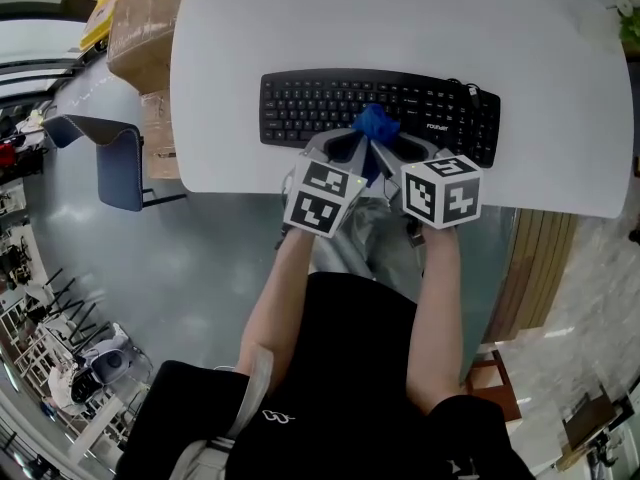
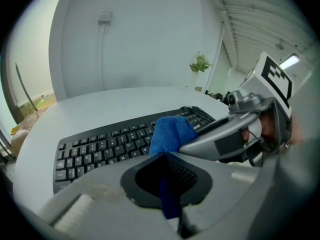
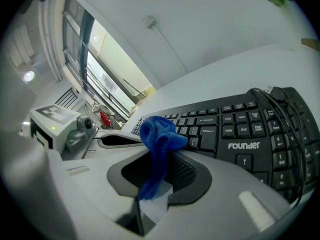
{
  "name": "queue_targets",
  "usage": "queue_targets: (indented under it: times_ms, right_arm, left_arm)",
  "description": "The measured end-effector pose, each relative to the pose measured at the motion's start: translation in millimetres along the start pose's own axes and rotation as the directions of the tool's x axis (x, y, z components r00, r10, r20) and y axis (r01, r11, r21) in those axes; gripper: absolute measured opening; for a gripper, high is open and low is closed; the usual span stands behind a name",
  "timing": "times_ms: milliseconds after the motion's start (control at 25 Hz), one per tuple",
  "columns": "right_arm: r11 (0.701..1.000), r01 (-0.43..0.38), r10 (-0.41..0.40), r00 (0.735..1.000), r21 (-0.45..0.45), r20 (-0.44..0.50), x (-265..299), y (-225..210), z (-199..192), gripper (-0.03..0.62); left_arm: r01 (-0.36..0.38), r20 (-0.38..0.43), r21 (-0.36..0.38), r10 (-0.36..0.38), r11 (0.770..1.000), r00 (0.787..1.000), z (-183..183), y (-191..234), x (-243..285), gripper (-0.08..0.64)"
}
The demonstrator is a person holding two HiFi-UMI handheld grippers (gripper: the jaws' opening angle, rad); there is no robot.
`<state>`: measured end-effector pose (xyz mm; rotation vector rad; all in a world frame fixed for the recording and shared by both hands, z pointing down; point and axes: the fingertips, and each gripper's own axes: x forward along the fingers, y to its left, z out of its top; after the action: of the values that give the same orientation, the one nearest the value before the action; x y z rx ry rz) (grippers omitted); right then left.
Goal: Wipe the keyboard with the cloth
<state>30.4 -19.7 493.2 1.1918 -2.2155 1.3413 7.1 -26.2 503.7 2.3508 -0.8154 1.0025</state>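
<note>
The blue cloth [image 1: 376, 123] is held between both tools at once. In the left gripper view, the jaws of the left gripper [image 2: 167, 156] are drawn nearly together on a thin strip of it. In the right gripper view, the jaws of the right gripper [image 3: 160, 169] are likewise pinched on a hanging fold. The rest of the cloth is gathered into a bunch just ahead of the two sets of jaws. The grippers are set close beside each other at the near edge of the black keyboard [image 1: 380, 118]. The bunch lies over the near middle rows of keys, and whether it touches them cannot be told. The keyboard lies flat on the white surface [image 1: 250, 28], near its front edge. A cable [image 3: 280, 114] is looped over the keys at the keyboard's right end. The step in hand is judged to be the readying of the cloth over the keys, with wiping at its very start at most. For the next move, the bunch would need to be lowered until it bears lightly on the key tops. It would then need to be drawn along the rows, with both grips kept firm so that the cloth is not pulled free. The looped cable would have to be passed over gently or avoided, since it could be snagged.
</note>
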Motion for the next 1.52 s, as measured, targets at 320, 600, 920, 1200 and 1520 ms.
queue_targets:
  times_ms: [320,600,920,1200,1520]
  right_arm:
    - [0.999,0.028,-0.029,0.999,0.019,0.025,-15.6,-15.5,2.4,0.092]
    - [0.998,0.053,-0.055,0.998,0.038,0.042,-27.7,-28.1,4.1,0.092]
    - [0.995,0.093,-0.096,0.994,0.044,0.051,-44.0,-43.1,5.9,0.092]
    - [0.990,0.136,-0.138,0.989,0.045,0.055,-61.0,-57.9,6.2,0.092]
    - [0.983,0.168,-0.173,0.983,0.070,0.068,-81.6,-73.9,6.8,0.091]
  left_arm:
    - [0.031,-0.004,0.038,-0.031,0.999,1.000,11.8,-16.4,11.2,-0.002]
    - [0.062,-0.007,0.063,-0.062,0.996,0.998,20.3,-29.5,20.3,-0.002]
    - [0.100,-0.010,0.094,-0.100,0.991,0.995,30.5,-47.1,31.8,-0.002]
    - [0.136,-0.017,0.125,-0.135,0.983,0.991,39.2,-66.2,43.2,-0.002]
    - [0.175,-0.021,0.161,-0.174,0.971,0.985,48.6,-88.6,55.4,-0.002]
